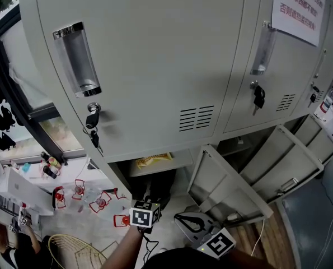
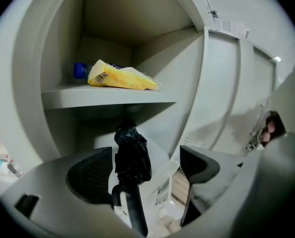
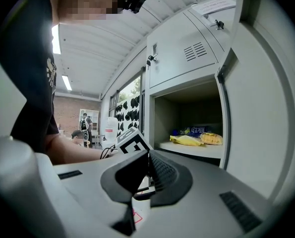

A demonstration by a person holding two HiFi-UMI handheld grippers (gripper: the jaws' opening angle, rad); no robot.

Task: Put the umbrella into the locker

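Observation:
The black folded umbrella (image 2: 132,155) stands in the lower compartment of the open locker (image 2: 107,95), handle (image 2: 134,209) toward me. My left gripper (image 2: 145,170) is open, and its wide-apart jaws flank the umbrella without touching it. In the head view the umbrella (image 1: 160,190) shows as a dark shape under the shelf, just beyond the left gripper (image 1: 145,215). My right gripper (image 3: 148,170) is shut with nothing between its pads; it hangs in front of the locker, to the right of the left one (image 1: 191,223).
A yellow snack bag (image 2: 121,78) and a blue bottle cap (image 2: 79,70) lie on the locker's upper shelf. The locker's door (image 1: 228,186) swings open to the right, next to a second open door (image 1: 284,164). Closed lockers with keys (image 1: 92,122) rise above. People sit at a table on the left (image 1: 20,217).

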